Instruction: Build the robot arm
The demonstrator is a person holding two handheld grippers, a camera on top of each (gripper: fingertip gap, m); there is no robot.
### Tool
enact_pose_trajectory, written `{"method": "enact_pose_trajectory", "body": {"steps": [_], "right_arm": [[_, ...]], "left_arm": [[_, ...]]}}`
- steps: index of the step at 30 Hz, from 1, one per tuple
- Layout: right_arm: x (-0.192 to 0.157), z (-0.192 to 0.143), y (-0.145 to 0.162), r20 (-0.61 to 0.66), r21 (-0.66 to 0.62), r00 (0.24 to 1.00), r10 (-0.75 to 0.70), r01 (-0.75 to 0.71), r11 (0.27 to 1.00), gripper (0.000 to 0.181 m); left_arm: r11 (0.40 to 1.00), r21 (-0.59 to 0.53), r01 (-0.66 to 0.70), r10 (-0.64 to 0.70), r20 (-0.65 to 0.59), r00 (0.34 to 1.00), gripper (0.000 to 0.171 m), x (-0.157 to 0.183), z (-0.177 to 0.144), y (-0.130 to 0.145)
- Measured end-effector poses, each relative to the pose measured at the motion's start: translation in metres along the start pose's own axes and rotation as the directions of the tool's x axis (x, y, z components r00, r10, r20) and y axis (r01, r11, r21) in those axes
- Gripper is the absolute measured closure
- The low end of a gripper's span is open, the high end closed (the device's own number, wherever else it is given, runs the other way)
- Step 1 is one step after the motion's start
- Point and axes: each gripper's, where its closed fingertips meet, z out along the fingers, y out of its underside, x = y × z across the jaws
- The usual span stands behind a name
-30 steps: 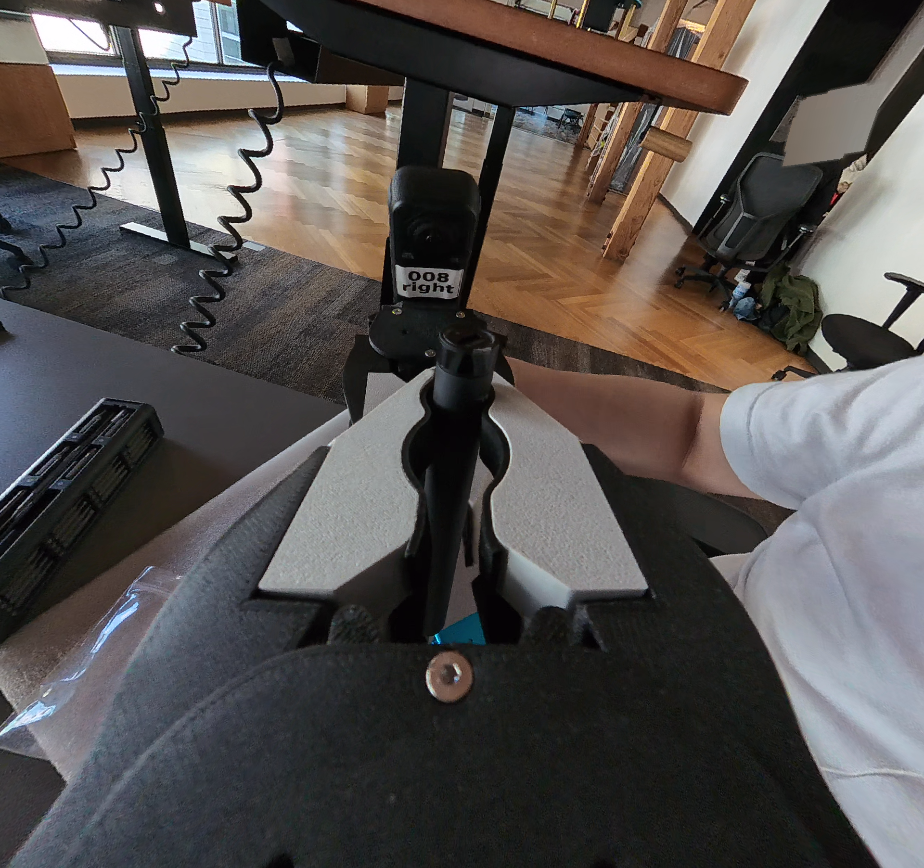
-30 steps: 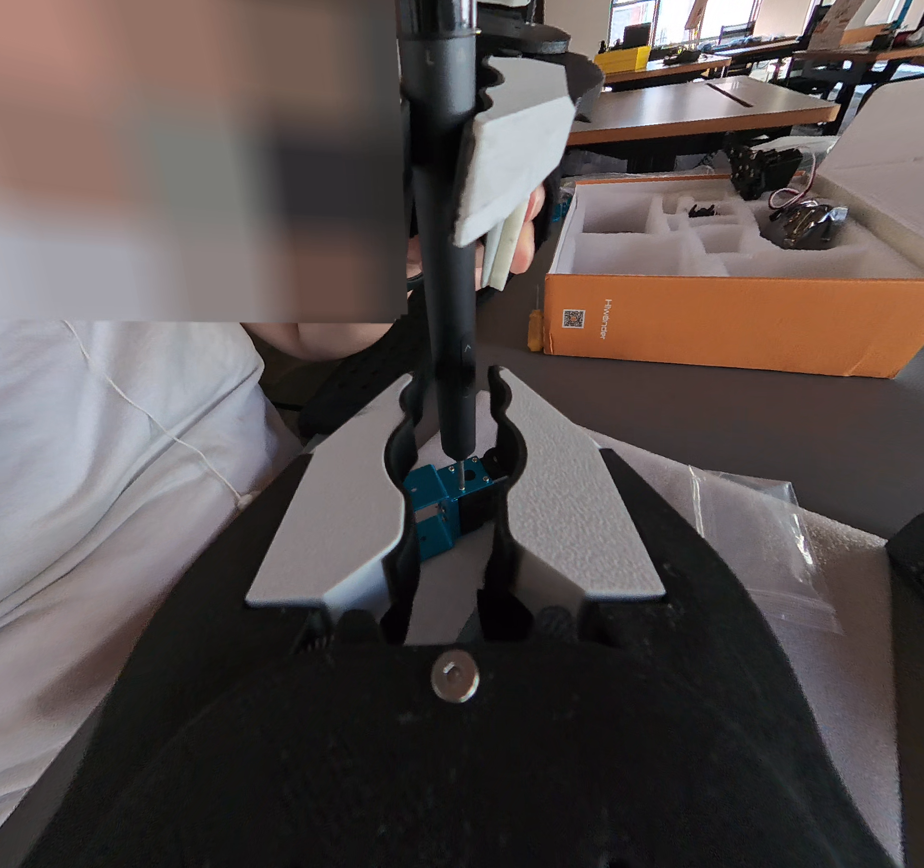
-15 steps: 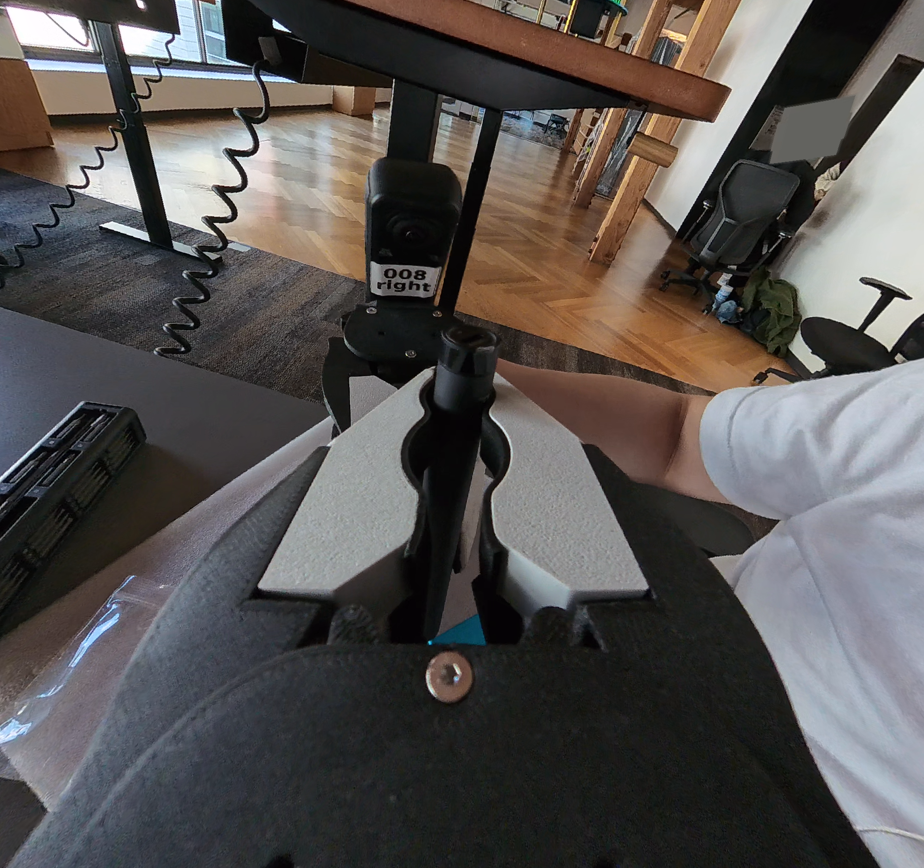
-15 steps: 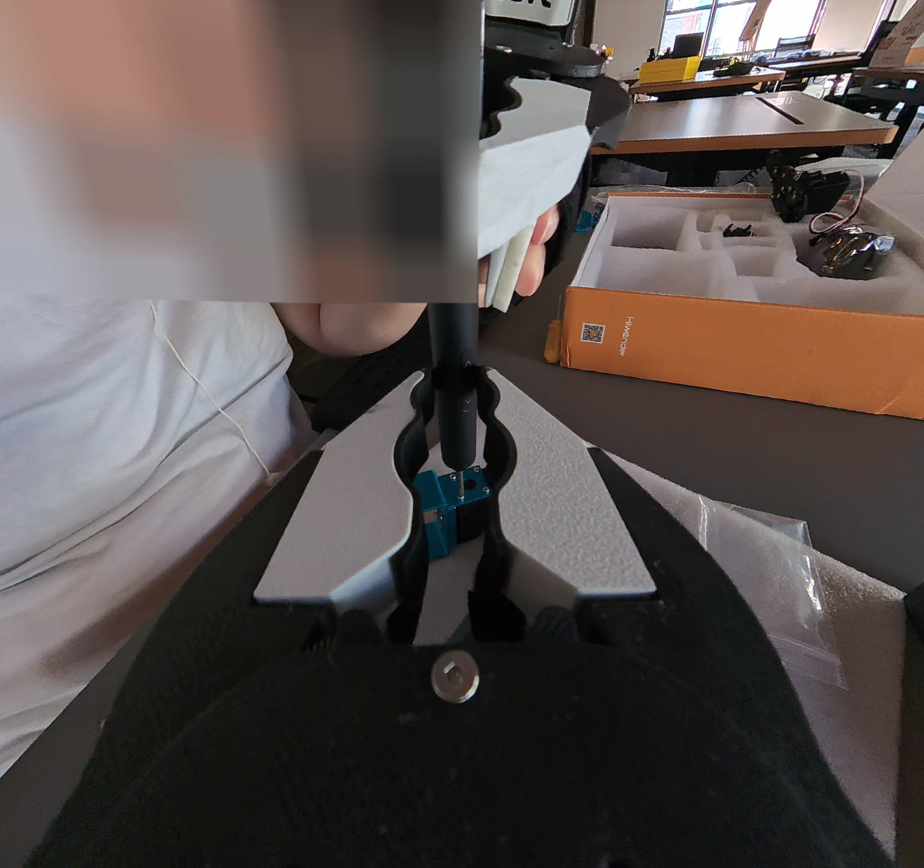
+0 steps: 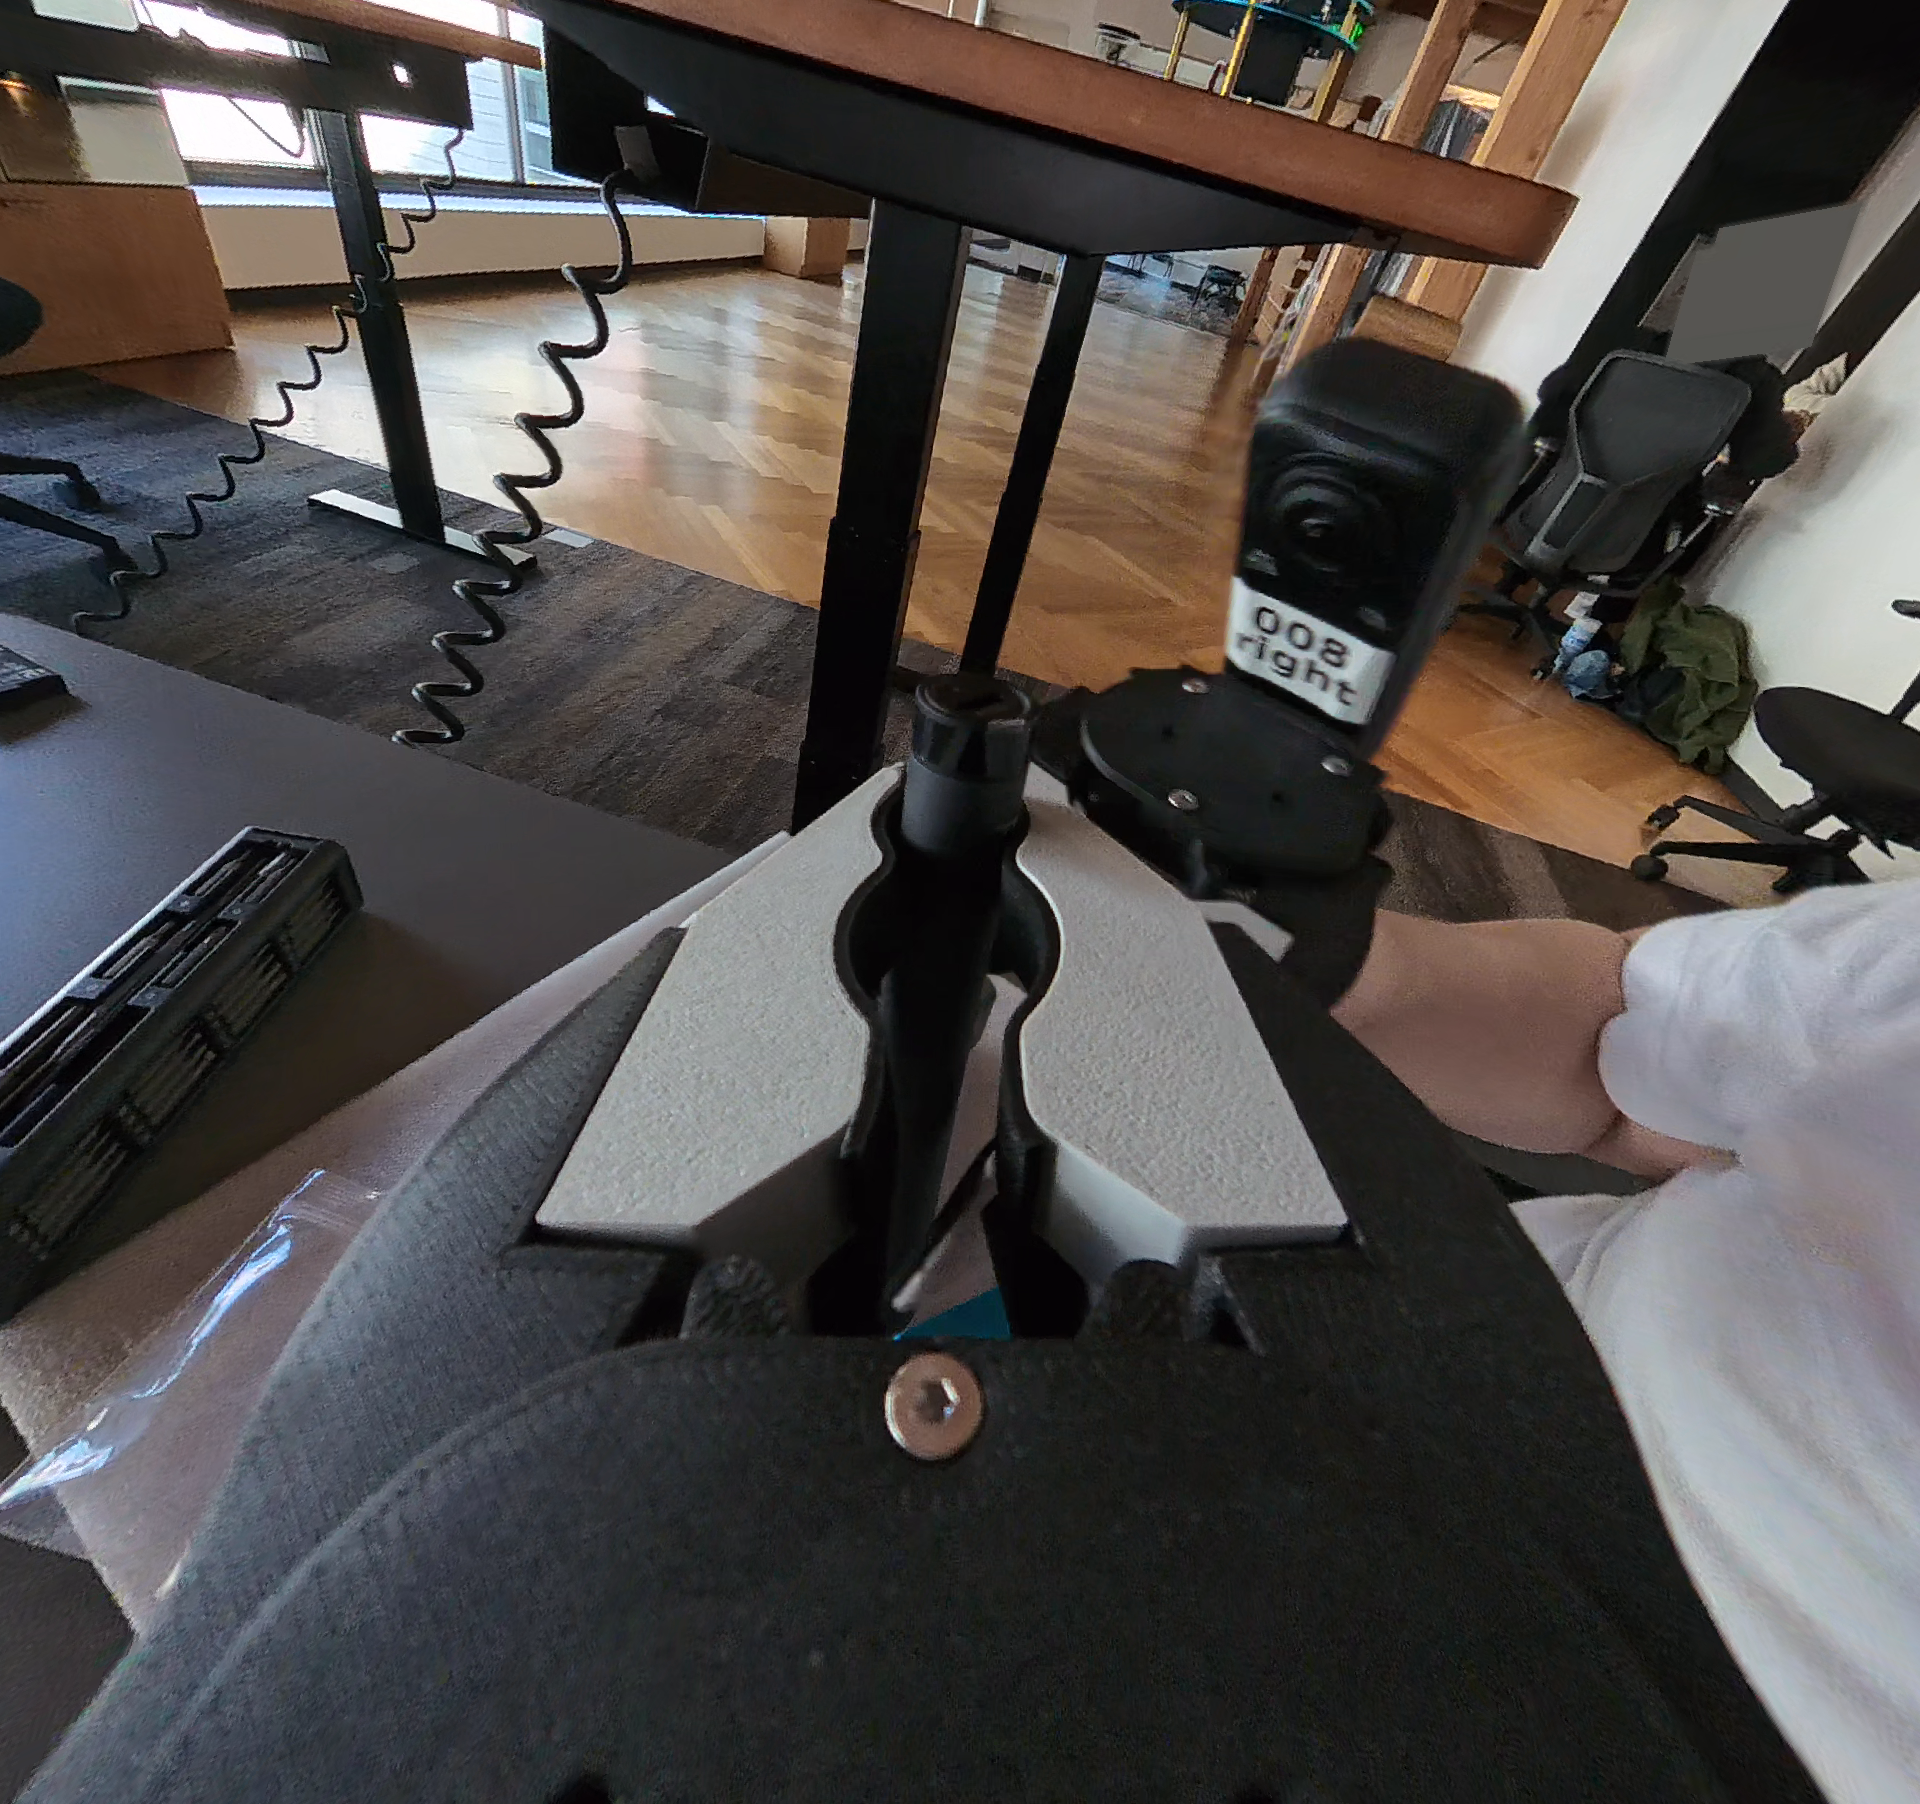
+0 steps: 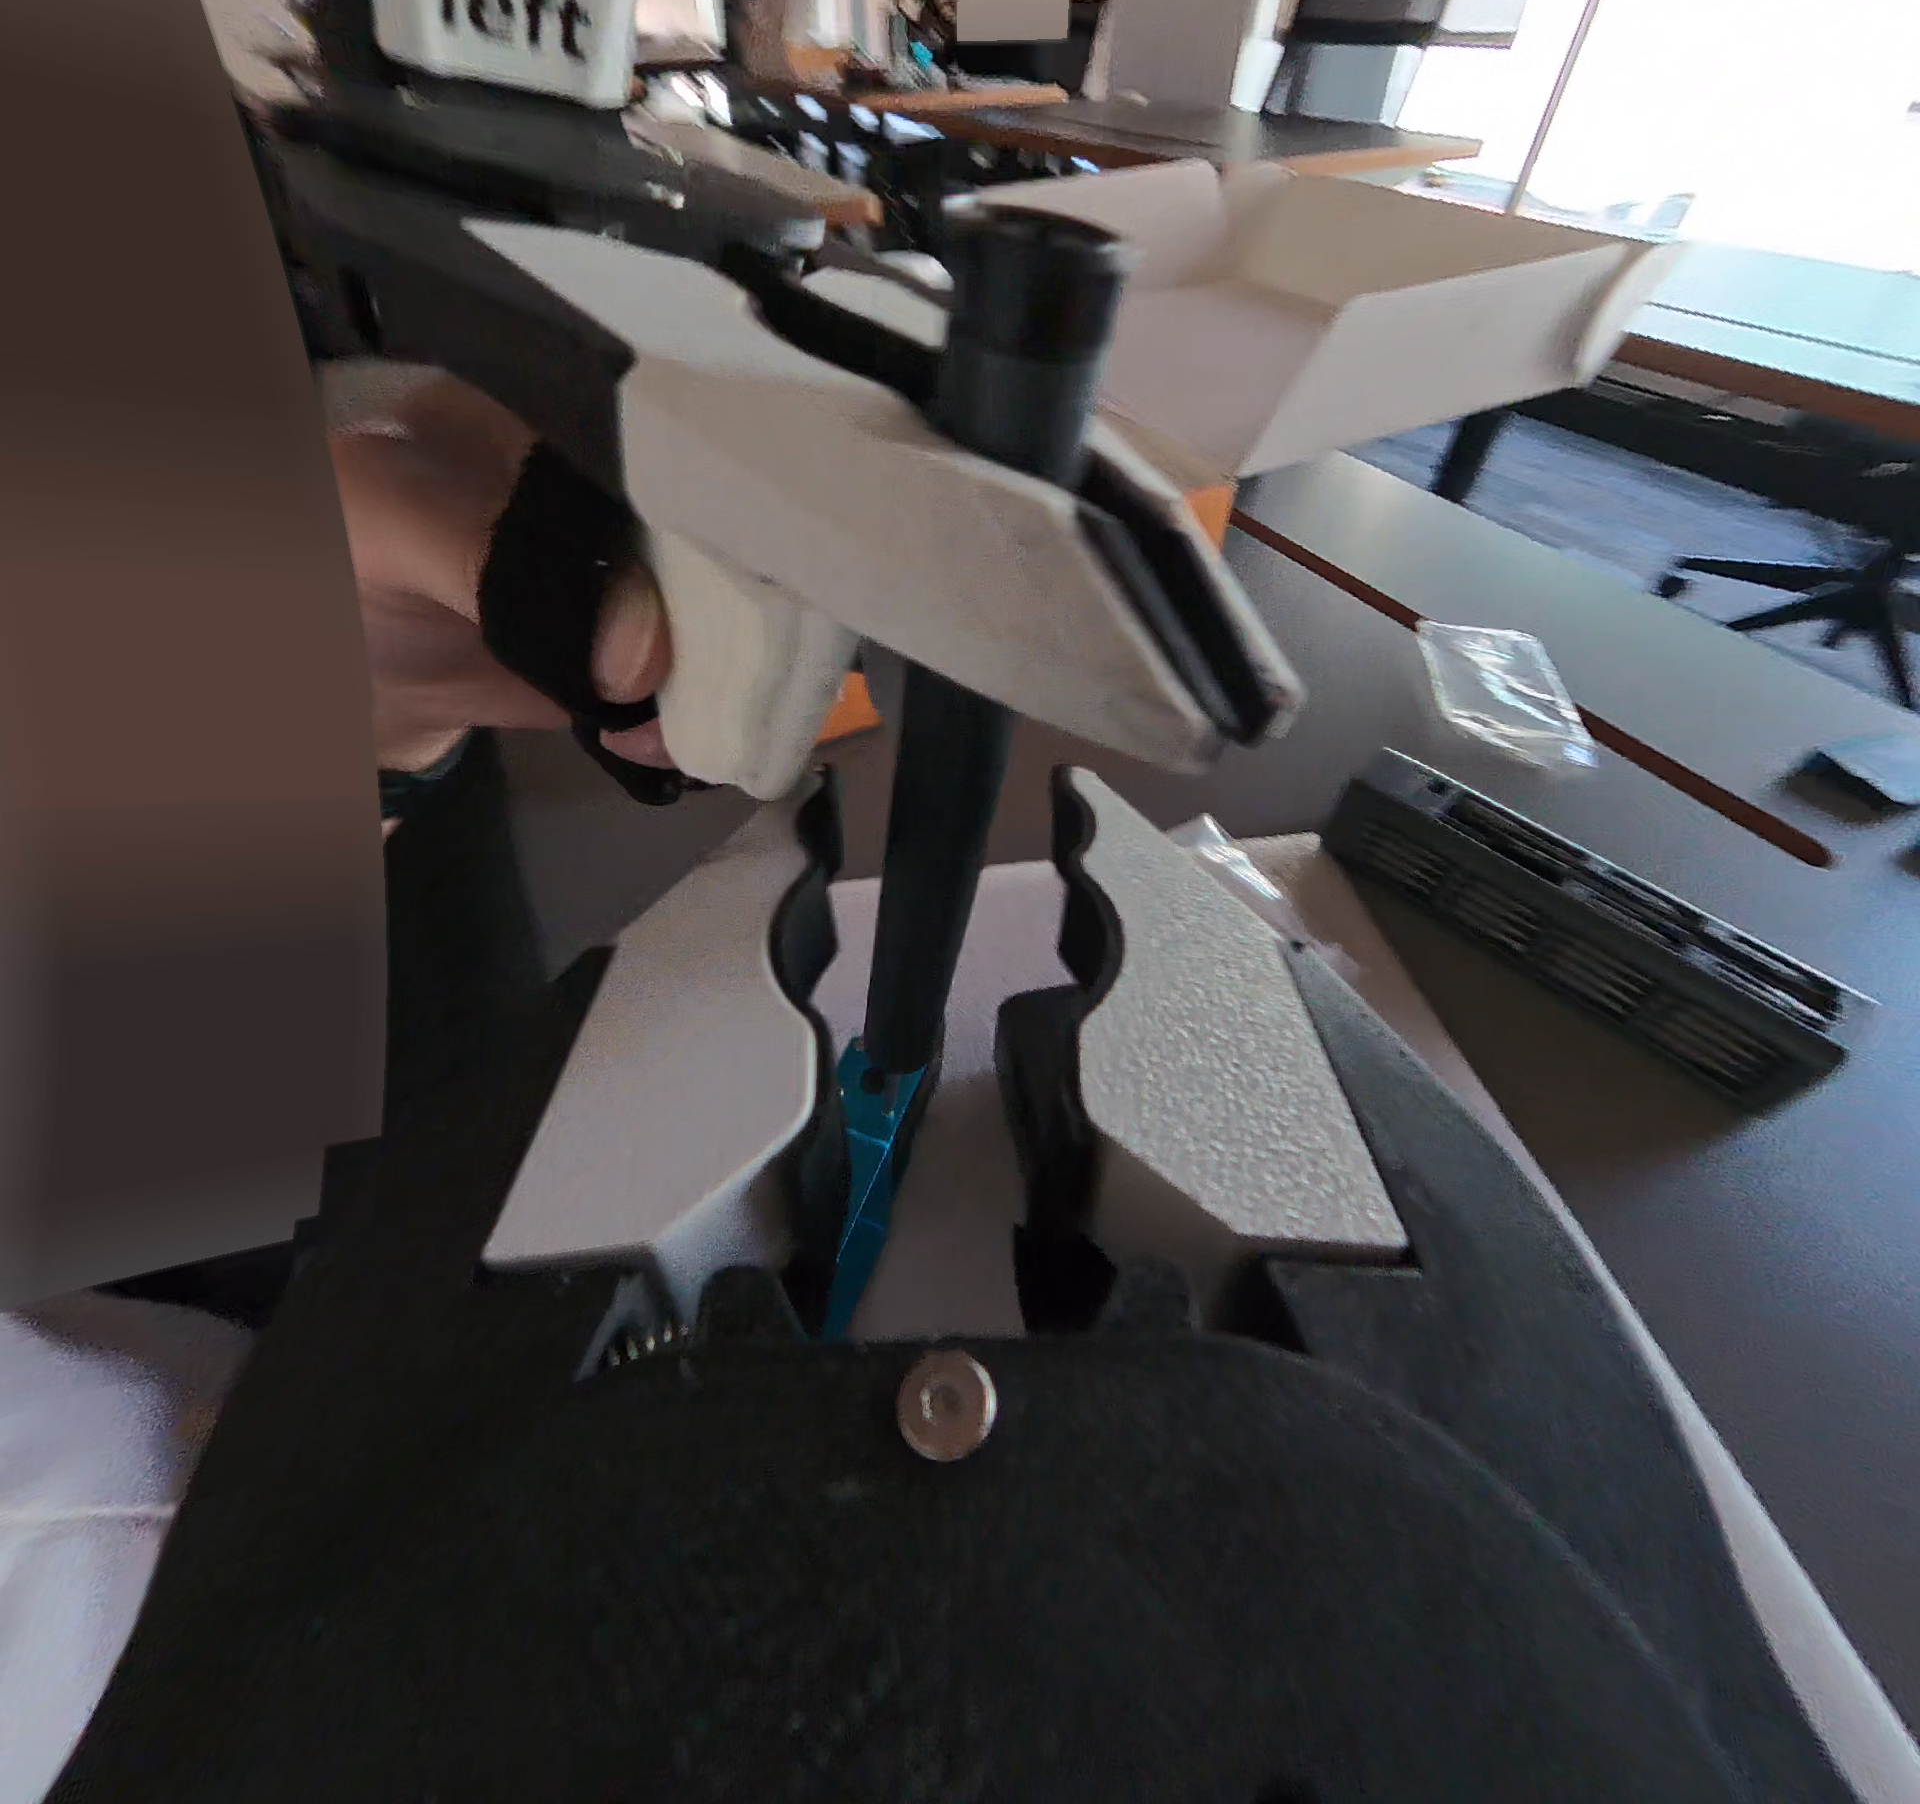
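Observation:
My left gripper (image 5: 961,819) is shut on a black screwdriver (image 5: 935,975) and holds it upright, tip down. In the right wrist view the screwdriver (image 6: 945,819) comes down between the fingers of my right gripper (image 6: 945,798), and its tip rests on a small blue block (image 6: 868,1162). The right jaws stand apart. The block leans on the left finger only, with white foam (image 6: 1023,923) showing beside it. The left gripper (image 6: 1236,705) shows above, held by a hand. In the left wrist view only a sliver of the block (image 5: 956,1323) shows.
A black bit case (image 6: 1579,933) lies on the dark table, also seen in the left wrist view (image 5: 156,1027). A clear plastic bag (image 5: 208,1339) lies on the foam. A white open box (image 6: 1351,300) stands behind. The person's arm (image 5: 1486,1027) is at right. My right fingertips sit around 8 cm from my left ones.
The right gripper has swung around the block and its jaws have widened off it. In the left wrist view the right gripper's camera has moved right. The screwdriver stays on the block.

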Motion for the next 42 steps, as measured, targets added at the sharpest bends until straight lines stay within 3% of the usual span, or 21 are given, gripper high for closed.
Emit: {"method": "enact_pose_trajectory", "body": {"steps": [1,2,4,8,15,18,20,21,25,29,31,33,36,37,39,41,42], "right_arm": [[-0.001,0.001,0.002,-0.044,-0.031,0.998,-0.039,0.037,0.999,0.158],[0.001,0.001,0.003,-0.102,-0.054,0.991,-0.083,0.078,0.995,0.161],[0.002,0.001,0.004,-0.139,-0.065,0.982,-0.124,0.116,0.991,0.16],[0.004,-0.001,0.005,-0.116,-0.058,0.993,-0.009,0.002,0.998,0.162],[0.001,0.002,0.004,-0.12,-0.049,0.993,0.017,-0.023,0.999,0.163],[0.006,0.002,0.005,-0.126,-0.052,0.992,0.027,-0.033,0.998,0.162],[0.008,0.002,0.006,-0.126,-0.059,0.992,0.024,-0.032,0.998,0.162],[0.009,0.002,0.006,-0.125,-0.058,0.992,0.025,-0.033,0.998,0.162],[0.011,0.002,0.006,-0.118,-0.045,0.992,0.034,-0.04,0.998,0.162],[0.009,0.001,0.006,-0.118,-0.046,0.993,0.02,-0.026,0.999,0.162],[0.009,0.0,0.006,-0.123,-0.051,0.992,0.007,-0.014,0.999,0.162],[0.008,0.0,0.006,-0.123,-0.057,0.992,0.002,-0.009,0.998,0.162],[0.009,0.0,0.006,-0.122,-0.055,0.992,0.0,-0.007,0.998,0.162],[0.01,0.0,0.006,-0.125,-0.053,0.992,-0.002,-0.005,0.999,0.162],[0.01,0.0,0.006,-0.131,-0.047,0.991,0.001,-0.007,0.999,0.162],[0.011,0.001,0.006,-0.137,-0.039,0.991,0.001,-0.006,0.999,0.162],[0.011,0.001,0.006,-0.144,-0.036,0.99,-0.001,-0.005,0.999,0.162]], "left_arm": [[1.0,-0.004,-0.005,0.005,0.004,1.0,0.161,0.001,0.001,0.0],[1.0,-0.007,-0.007,0.007,0.002,1.0,0.16,0.002,0.002,0.001],[1.0,-0.009,-0.009,0.009,-0.006,1.0,0.16,0.004,0.001,0.001],[0.999,-0.009,0.034,-0.035,-0.053,0.998,0.154,0.006,-0.001,0.001],[1.0,-0.001,0.012,-0.012,-0.077,0.997,0.15,0.008,-0.008,0.003],[0.993,-0.067,-0.096,0.098,0.015,0.995,0.144,-0.003,-0.026,0.007],[0.97,-0.145,-0.194,0.212,0.124,0.969,0.132,-0.021,-0.041,0.009],[0.946,-0.212,-0.244,0.286,0.196,0.938,0.139,-0.035,-0.049,0.012],[0.813,-0.412,-0.411,0.554,0.33,0.764,0.137,-0.062,-0.07,0.009],[0.561,-0.684,-0.466,0.813,0.352,0.464,0.143,-0.087,-0.094,0.008],[0.52,-0.725,-0.452,0.839,0.336,0.427,0.146,-0.086,-0.096,0.012],[0.557,-0.699,-0.448,0.813,0.348,0.467,0.146,-0.08,-0.093,0.015],[0.714,-0.568,-0.41,0.676,0.405,0.615,0.143,-0.068,-0.094,0.016],[0.799,-0.472,-0.373,0.578,0.43,0.694,0.142,-0.061,-0.095,0.012],[0.952,-0.177,-0.25,0.301,0.388,0.871,0.141,-0.036,-0.094,-0.004],[0.993,0.065,-0.097,0.075,0.276,0.958,0.135,-0.017,-0.093,-0.021],[0.992,0.104,-0.066,0.037,0.258,0.966,0.132,-0.014,-0.089,-0.023]]}}
